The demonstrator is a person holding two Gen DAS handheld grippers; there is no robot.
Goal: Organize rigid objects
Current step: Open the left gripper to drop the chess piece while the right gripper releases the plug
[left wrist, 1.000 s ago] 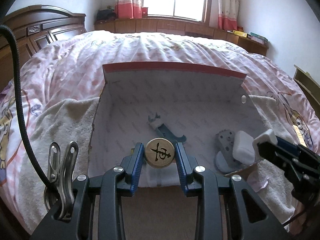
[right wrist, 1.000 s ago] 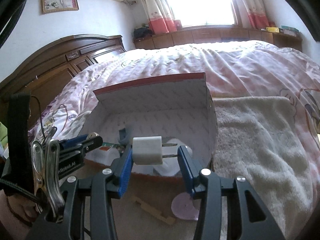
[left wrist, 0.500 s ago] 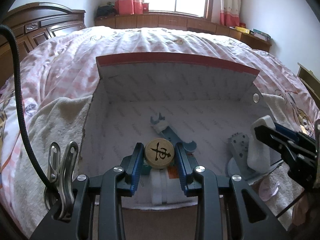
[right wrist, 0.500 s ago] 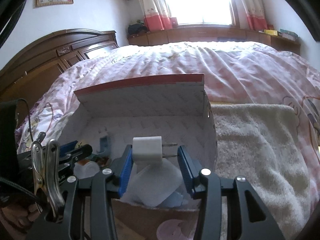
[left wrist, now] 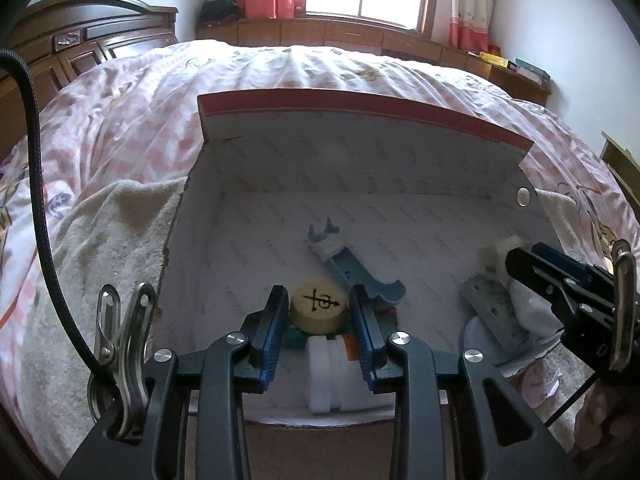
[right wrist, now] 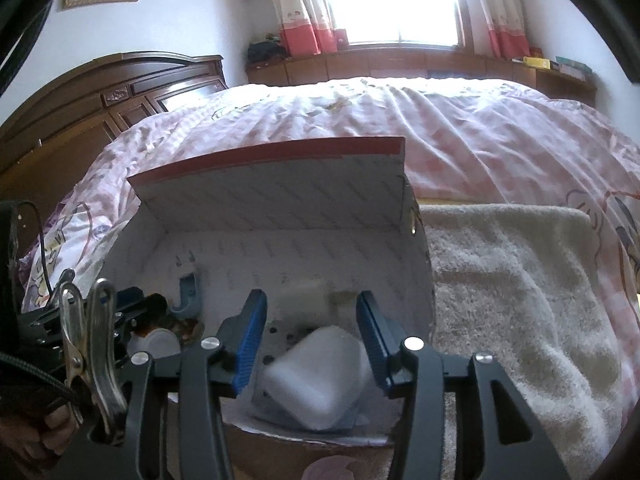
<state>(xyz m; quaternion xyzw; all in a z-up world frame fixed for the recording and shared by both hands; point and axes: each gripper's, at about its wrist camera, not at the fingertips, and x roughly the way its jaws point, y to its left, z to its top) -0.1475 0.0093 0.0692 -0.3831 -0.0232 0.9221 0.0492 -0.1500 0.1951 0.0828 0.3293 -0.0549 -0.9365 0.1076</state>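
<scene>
I saw daylight pouring through the blown-out, white-glaring curtained window behind the bed. Both fisheye views bent strongly at dark vignetted corners. The white-lined open cardboard box interior sat evenly lit; foreground slightly soft.

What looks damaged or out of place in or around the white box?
The white box looks torn: the near edge of its left-hand wall is ragged, with brown cardboard showing. Nothing else stands out.

A black Chinese character is showing on the round pale wooden chess piece; faint repeated print lining the white cardboard box is staying unreadable.
</scene>
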